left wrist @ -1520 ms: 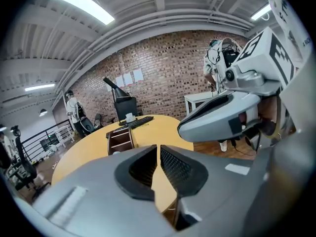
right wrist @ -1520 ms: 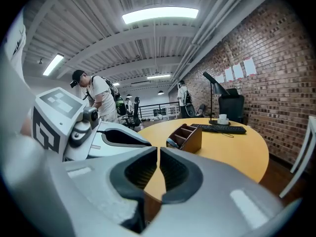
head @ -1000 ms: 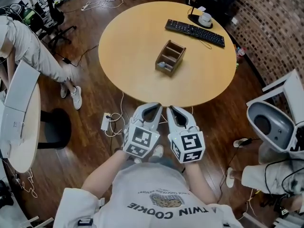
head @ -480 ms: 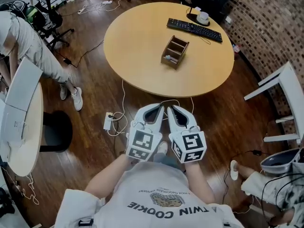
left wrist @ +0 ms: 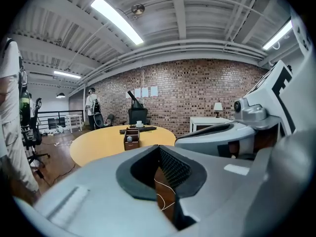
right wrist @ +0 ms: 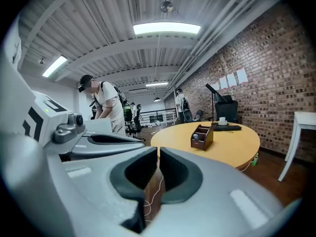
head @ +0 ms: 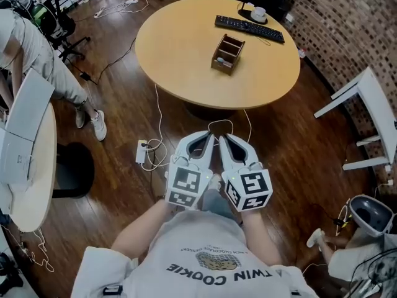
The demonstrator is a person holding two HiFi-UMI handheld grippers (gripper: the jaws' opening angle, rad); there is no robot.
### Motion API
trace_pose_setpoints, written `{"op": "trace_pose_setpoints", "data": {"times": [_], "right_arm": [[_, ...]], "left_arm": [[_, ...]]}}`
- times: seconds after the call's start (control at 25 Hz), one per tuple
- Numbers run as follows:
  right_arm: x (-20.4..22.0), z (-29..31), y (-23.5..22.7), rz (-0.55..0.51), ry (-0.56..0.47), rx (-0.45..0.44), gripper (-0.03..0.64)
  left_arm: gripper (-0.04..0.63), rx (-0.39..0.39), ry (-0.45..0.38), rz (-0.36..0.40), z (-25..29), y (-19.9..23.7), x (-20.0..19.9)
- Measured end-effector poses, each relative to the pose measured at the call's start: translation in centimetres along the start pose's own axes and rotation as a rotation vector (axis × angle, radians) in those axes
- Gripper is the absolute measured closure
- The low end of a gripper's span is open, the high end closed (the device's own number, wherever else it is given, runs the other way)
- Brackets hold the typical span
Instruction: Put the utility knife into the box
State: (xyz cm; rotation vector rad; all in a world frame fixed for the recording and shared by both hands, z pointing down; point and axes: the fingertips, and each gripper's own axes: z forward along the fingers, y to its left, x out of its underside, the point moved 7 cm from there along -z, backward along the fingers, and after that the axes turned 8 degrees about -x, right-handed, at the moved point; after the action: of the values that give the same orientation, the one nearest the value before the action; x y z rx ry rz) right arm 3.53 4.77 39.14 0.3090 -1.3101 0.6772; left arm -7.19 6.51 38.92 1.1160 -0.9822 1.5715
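Observation:
A small wooden box (head: pixel 227 53) with compartments stands on the round yellow table (head: pixel 180 48); it also shows as the box (left wrist: pixel 131 138) in the left gripper view and the box (right wrist: pixel 202 136) in the right gripper view. One compartment holds a small pale thing. I cannot make out a utility knife anywhere. My left gripper (head: pixel 205 139) and right gripper (head: pixel 224 141) are held side by side close to my body, above the wood floor and well short of the table. Both are shut with nothing between the jaws, seen on the left gripper (left wrist: pixel 159 148) and right gripper (right wrist: pixel 158 151).
A black keyboard (head: pixel 249 28) and a white cup (head: pixel 255 12) lie at the table's far edge. Cables and a power strip (head: pixel 142 151) lie on the floor by the table. A white table (head: pixel 366 98) stands right, another (head: pixel 25 148) left, with a person (head: pixel 34 51) beside it.
The table and box now sit farther up the head view, as if I have backed away. The seated person at the right has slid toward the lower right corner. Both grippers stay shut together.

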Motion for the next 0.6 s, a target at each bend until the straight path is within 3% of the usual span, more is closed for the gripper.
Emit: {"op": "trace_pose_setpoints", "data": {"times": [0.6], "right_arm": [[1.9,-4.2,5.6,-0.017,0.001,0.028,0.601]], "left_arm": [[0.588,0.012,-0.01,-0.017,-6.3,-1.7,1.6]]}}
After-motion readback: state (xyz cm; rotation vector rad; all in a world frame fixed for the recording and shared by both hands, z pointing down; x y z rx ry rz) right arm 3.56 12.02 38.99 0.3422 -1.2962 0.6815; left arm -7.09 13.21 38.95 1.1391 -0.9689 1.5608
